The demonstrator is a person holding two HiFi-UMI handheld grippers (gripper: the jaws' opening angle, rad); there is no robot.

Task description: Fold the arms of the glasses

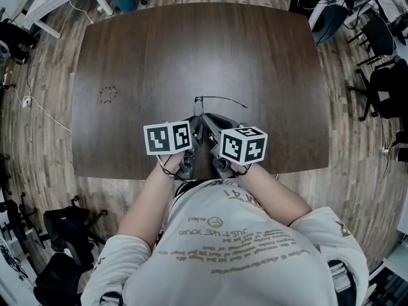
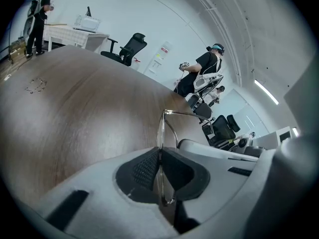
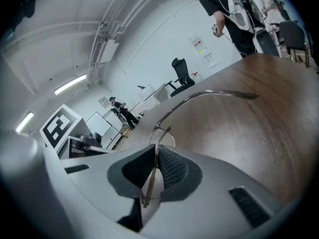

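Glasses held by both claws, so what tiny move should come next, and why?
Probably the right claw should let go and nudge the outstretched arm inward. Both claws are shut on the glasses frame, the left claw included, and that arm sticks straight out over the table, unfolded.

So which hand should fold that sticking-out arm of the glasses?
Probably right. Both clamp the glasses, but the open arm ends nearer the right gripper; the left gripper can hold on.
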